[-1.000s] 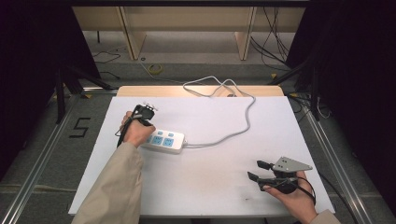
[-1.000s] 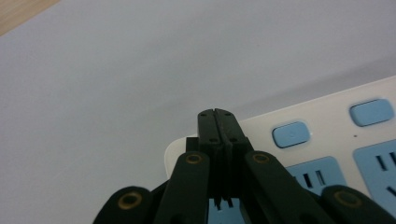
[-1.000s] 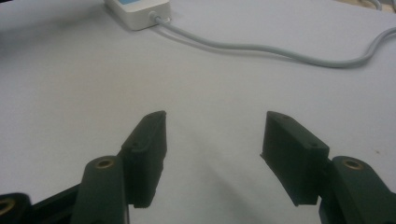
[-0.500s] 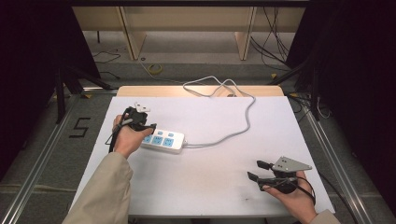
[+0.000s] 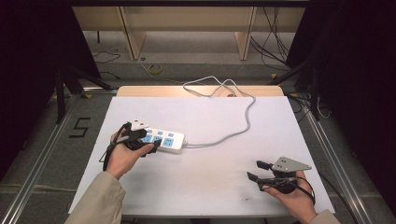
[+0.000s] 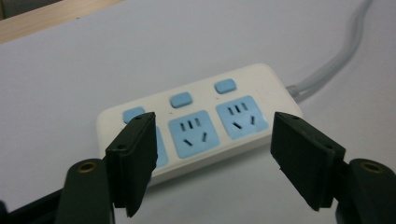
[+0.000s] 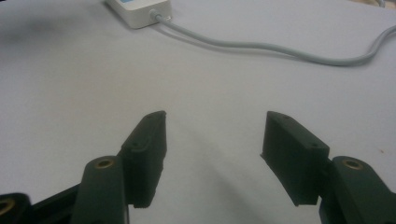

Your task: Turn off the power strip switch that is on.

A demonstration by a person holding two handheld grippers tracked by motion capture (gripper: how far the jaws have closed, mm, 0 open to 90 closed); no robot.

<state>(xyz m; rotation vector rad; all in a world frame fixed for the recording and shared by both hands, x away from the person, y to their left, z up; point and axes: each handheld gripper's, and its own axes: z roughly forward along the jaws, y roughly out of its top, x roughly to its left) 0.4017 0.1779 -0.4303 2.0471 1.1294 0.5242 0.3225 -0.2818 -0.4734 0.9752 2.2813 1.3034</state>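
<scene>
A white power strip (image 5: 166,140) with three blue sockets and three blue buttons lies flat on the left half of the white table (image 5: 210,191). Its grey cable (image 5: 243,122) runs right, then loops over the far edge. My left gripper (image 5: 148,143) is open at the strip's left end. In the left gripper view the strip (image 6: 196,135) lies just past the parted jaws of that gripper (image 6: 215,144). My right gripper (image 5: 256,170) is open near the front right, holding nothing. In the right gripper view, it (image 7: 212,135) hovers over bare table, with the strip's cable end (image 7: 140,11) far ahead.
The cable (image 7: 261,46) crosses the table ahead of the right gripper. A wooden strip (image 5: 140,91) borders the table's far edge. Metal rails (image 5: 42,158) run along both sides, and a "5" mark (image 5: 79,127) is on the floor at left.
My left gripper has shifted a little toward the near side and settled at the strip's left end, and the forearm has swung left. The right gripper has stayed put.
</scene>
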